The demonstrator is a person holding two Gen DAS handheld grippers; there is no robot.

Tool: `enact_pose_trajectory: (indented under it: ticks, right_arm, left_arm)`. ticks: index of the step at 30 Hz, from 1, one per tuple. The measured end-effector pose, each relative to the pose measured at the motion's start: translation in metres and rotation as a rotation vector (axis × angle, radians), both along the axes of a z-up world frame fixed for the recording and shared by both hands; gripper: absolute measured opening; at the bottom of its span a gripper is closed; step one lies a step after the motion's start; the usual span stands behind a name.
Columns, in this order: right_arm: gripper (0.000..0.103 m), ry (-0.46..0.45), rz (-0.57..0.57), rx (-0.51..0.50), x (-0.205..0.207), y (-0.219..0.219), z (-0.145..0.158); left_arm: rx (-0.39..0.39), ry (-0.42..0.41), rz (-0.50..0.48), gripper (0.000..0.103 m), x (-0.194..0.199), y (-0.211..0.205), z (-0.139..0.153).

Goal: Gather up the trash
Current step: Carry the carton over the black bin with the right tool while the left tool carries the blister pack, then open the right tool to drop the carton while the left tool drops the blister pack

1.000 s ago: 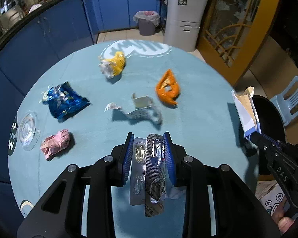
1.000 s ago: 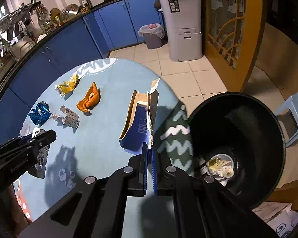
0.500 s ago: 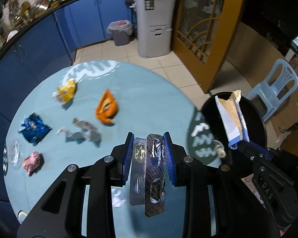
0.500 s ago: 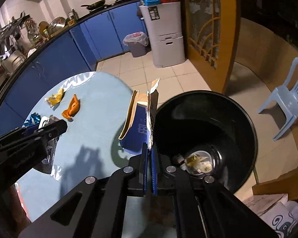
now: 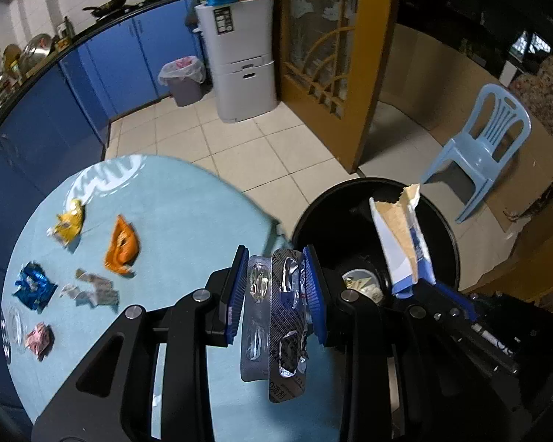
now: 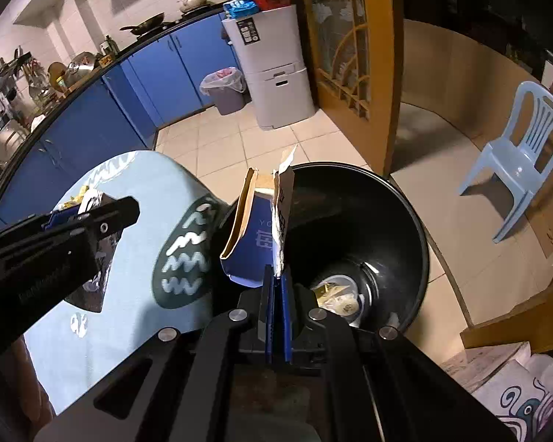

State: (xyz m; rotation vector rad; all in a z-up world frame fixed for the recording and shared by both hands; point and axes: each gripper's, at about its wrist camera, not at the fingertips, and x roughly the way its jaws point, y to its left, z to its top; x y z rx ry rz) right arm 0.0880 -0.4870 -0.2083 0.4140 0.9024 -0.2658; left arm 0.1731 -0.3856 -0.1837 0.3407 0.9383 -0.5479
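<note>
Right tongs pinch torn blue cardboard carton above round black bin; left tongs grip silver blister packs at 9 o'clock. Advice: centre each over bin, then release.

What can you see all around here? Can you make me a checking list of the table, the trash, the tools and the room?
Surface: round light-blue table, wave print at its edges.
Job's things: black bin beside the table, scraps at its bottom; torn blue carton and blister packs both held.
Clutter: yellow wrapper, orange wrapper, blue foil wrapper, torn paper bits, pink crumple lying on the table.
Tools: left tool shut on the blister packs at the table's edge; right tool shut on the carton over the bin.
Cables: nothing seen.
Surroundings: blue cabinets, grey lined bin, white unit, blue plastic chair, tiled floor.
</note>
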Motion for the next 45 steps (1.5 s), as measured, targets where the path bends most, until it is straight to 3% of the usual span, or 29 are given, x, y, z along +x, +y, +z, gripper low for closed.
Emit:
enact_pose_trajectory:
  ticks: [16, 27, 33, 34, 35, 36, 37, 45]
  right_arm:
    - [0.004, 0.026, -0.078, 0.029, -0.01, -0.038, -0.019]
    - [0.004, 0.043, -0.097, 0.048, -0.007, -0.05, -0.03]
    - [0.004, 0.05, -0.104, 0.058, -0.004, -0.053, -0.034]
    - [0.004, 0.051, -0.103, 0.059, -0.003, -0.053, -0.034]
    - [0.004, 0.053, -0.1, 0.061, -0.002, -0.053, -0.034]
    - [0.004, 0.055, -0.098, 0.061, -0.002, -0.052, -0.035]
    - [0.004, 0.06, -0.096, 0.058, -0.001, -0.051, -0.035]
    - [0.006, 0.084, -0.078, 0.03, 0.008, -0.044, -0.038]
  left_arm:
    - [0.039, -0.005, -0.079, 0.031, -0.003, -0.062, -0.016]
    - [0.055, -0.009, -0.078, 0.032, 0.007, -0.083, -0.021]
    - [0.066, -0.005, -0.079, 0.037, 0.01, -0.09, -0.024]
    - [0.07, 0.001, -0.073, 0.049, 0.012, -0.09, -0.025]
    - [0.07, 0.004, -0.063, 0.081, 0.013, -0.089, -0.025]
    - [0.052, -0.003, -0.048, 0.094, 0.015, -0.086, -0.023]
    - [0.031, -0.021, -0.032, 0.1, 0.015, -0.083, -0.02]
    - [0.04, -0.02, 0.013, 0.1, 0.026, -0.072, -0.021]
